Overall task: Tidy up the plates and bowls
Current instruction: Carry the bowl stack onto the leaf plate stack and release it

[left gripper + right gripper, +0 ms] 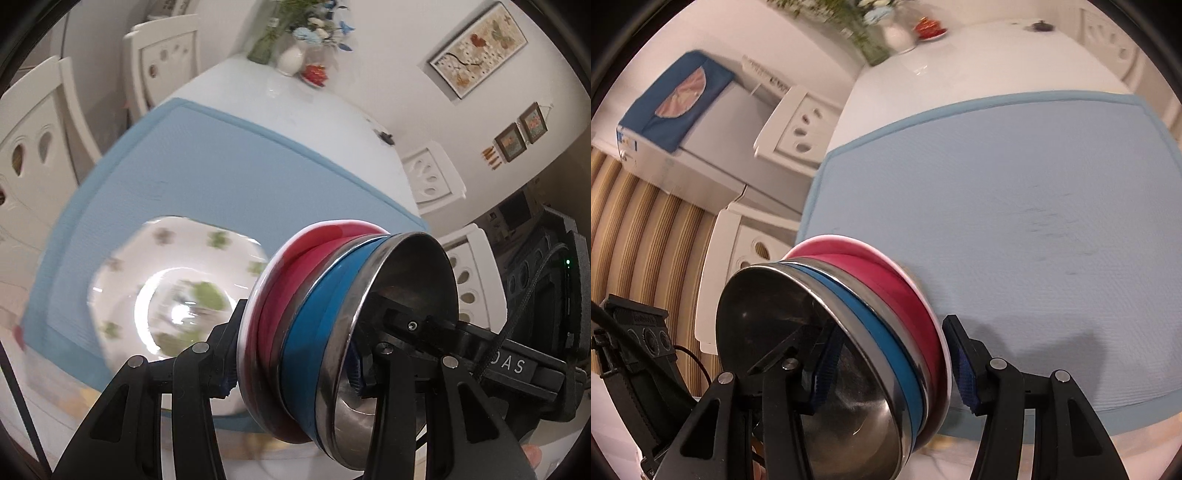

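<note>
Both tongs, left (295, 369) and right (890, 369), clamp the tipped bowl stack (332, 314), the flowered plate (177, 288) lying just beyond the left pair.

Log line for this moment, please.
left tool: shut on bowl stack | right tool: on bowl stack, right pad gapped | stack: lifted, tilted | floral plate: on blue mat

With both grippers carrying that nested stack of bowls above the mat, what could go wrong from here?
1. The bowl stack is tipped on its side; the steel bowl, blue bowl and red bowl could slide apart.
2. In the right wrist view, the right gripper shows a gap at its outer finger pad, so its grip may be loose.
3. The floral plate lies on the blue mat below; a dropped bowl might strike it.
</note>
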Tool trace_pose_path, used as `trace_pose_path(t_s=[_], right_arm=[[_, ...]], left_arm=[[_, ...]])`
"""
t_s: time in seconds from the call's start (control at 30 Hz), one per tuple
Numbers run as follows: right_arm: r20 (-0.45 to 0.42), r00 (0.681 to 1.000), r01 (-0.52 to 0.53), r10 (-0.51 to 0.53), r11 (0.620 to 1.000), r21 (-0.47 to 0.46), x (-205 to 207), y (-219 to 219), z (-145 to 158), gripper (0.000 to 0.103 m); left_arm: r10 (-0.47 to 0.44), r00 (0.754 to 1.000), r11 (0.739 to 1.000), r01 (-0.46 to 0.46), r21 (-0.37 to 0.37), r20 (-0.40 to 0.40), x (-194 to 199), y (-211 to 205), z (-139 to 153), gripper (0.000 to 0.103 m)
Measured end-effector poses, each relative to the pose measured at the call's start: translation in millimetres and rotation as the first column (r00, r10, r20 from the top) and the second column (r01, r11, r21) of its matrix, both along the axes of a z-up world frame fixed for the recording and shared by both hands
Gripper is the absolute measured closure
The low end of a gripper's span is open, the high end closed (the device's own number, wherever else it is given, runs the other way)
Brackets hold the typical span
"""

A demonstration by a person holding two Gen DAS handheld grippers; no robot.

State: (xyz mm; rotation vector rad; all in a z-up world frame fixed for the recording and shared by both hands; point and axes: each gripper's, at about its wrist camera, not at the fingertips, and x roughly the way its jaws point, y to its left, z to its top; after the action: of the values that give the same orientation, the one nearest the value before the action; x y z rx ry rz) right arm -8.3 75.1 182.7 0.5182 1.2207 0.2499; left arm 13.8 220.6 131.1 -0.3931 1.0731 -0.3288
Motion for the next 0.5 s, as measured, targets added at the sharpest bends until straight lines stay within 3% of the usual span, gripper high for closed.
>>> trace_pose_path(t_s=[0.23,0.5], right_arm=[[-0.086,0.996,-0.015,0.013,1.0,-0.021,24,73,-37,0.049],[-0.149,0.988,0.022,-0.035,0.996,-0.09,35,97,-63,0.049]], left_arm=[[-0.005,0.997,1.0,0.004,-0.017,-0.08,20,54,-37,0.062],[-0.086,0.988,0.995,0.079,-0.058,-0.127,39,72,-65,0.062]])
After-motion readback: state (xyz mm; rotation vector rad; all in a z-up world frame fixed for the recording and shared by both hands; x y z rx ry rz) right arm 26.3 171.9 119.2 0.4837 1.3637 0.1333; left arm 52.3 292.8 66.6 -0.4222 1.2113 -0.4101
